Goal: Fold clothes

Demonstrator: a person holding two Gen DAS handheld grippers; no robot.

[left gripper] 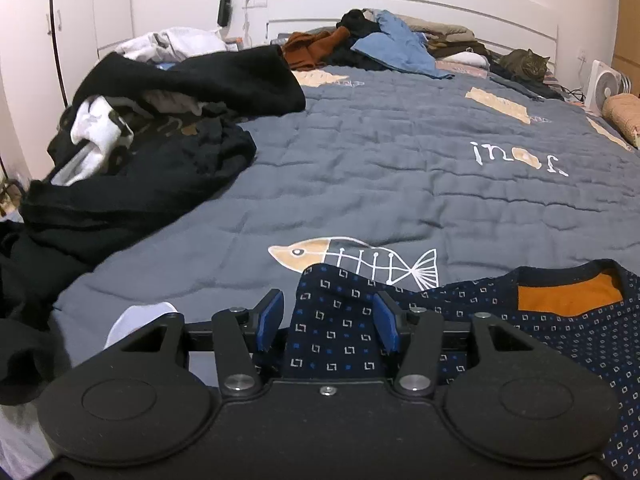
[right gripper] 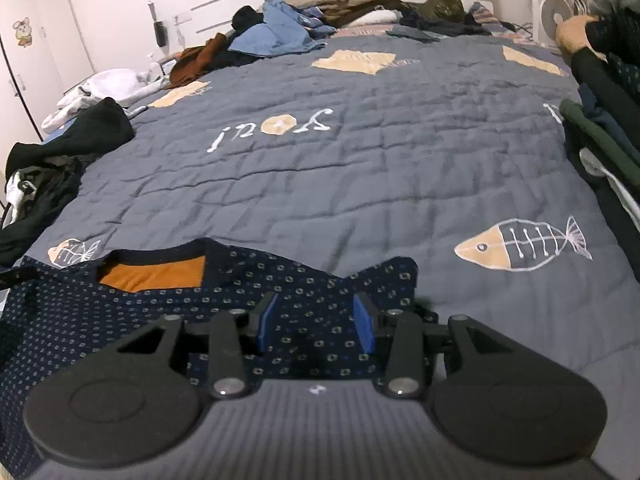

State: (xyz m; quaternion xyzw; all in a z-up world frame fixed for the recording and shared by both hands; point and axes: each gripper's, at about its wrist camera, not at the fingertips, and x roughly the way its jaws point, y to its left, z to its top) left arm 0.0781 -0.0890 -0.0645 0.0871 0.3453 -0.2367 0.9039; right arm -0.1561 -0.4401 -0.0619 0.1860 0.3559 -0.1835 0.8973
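left claw [left gripper: 328, 322]: gripping a bunched shoulder of the shirt [left gripper: 520, 320] between its blue pads, lower middle of frame
right claw [right gripper: 316, 322]: jaws around the shirt's other shoulder; grip or not, cannot tell
shirt: dark dotted, lower edge of the bed [left gripper: 400, 168]
clothes pile [left gripper: 140, 152]: left side
cat [right gripper: 444, 6]: top right

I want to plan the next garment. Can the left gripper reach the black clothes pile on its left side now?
Probably not yet: the left gripper has the patterned navy shirt between its fingers. The black pile lies uncovered on the quilt.
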